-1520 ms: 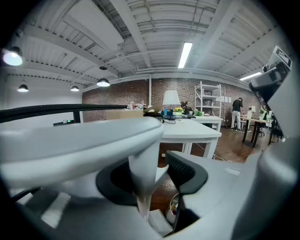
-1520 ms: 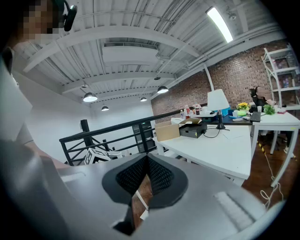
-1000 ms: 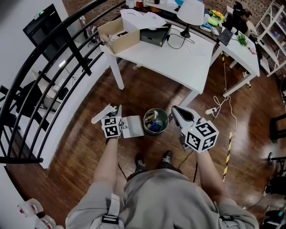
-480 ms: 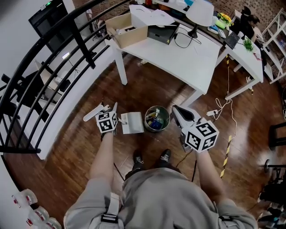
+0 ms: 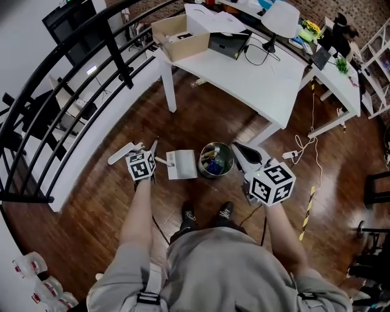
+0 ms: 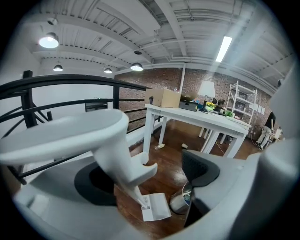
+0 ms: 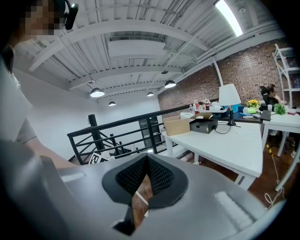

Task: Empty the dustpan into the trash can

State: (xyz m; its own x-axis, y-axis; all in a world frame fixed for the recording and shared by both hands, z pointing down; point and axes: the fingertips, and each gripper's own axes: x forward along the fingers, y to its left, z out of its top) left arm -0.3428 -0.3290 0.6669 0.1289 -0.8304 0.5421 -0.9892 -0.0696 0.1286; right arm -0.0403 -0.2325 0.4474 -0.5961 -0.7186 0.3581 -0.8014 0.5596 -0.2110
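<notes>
The dustpan (image 5: 181,164) is standing on the floor (image 5: 201,122) at frame centre, just left of the trash can (image 5: 216,159). The left tool (image 6: 150,171) has just been opening, its jaws now wide around the handle (image 6: 117,154). The right tool (image 7: 146,176) is sitting closed, empty. The dustpan is probably light, rigid, slippery plastic that tips easily; any hold belongs on the thick upper handle

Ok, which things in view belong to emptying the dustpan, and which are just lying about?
Belongs to the job:
dustpan, standing on the floor
trash can beside it, holding rubbish
left claw, jaws just opened, dustpan handle between them
right claw, shut, empty

Just lying about:
white table
cardboard box
black box
lamp
</notes>
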